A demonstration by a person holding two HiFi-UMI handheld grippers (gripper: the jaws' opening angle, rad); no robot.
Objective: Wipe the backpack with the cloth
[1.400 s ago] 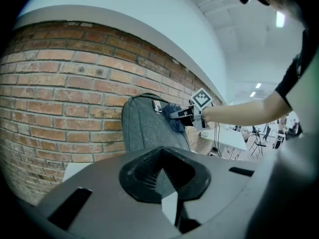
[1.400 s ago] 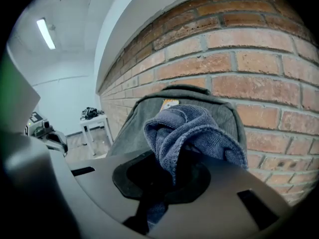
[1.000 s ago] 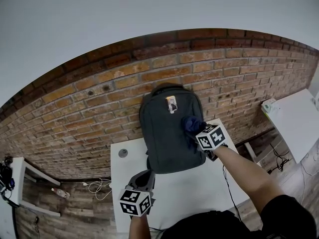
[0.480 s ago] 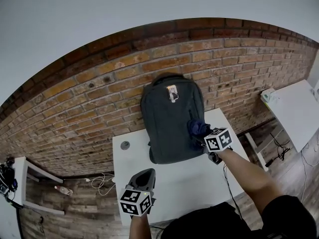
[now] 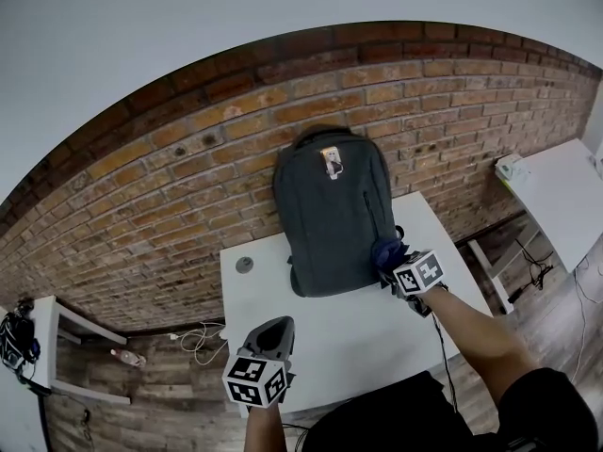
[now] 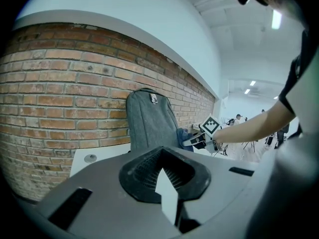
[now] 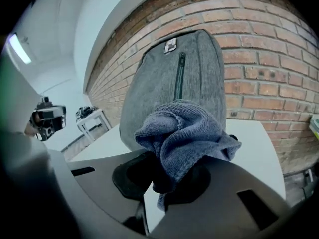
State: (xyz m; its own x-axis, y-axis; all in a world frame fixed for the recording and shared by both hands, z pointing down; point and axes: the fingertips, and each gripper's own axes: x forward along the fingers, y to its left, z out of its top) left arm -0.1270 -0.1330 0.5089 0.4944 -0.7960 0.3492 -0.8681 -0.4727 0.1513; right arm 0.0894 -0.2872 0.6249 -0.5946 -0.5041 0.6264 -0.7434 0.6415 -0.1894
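backpack (image 5: 332, 210) upright on table (image 5: 377, 337), back against brick wall (image 5: 188, 158). right gripper (image 5: 394, 264) clamped on bunched blue cloth (image 5: 384, 250) at backpack's lower right edge. left gripper (image 5: 268, 332) pinched closed, empty, well in front of backpack. imo press cloth flat, long strokes, left could steady backpack.

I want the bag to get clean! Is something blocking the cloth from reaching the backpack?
No, nothing visible does. The right tongs grip the blue cloth right by the backpack, near its bottom corner, with no object between them.
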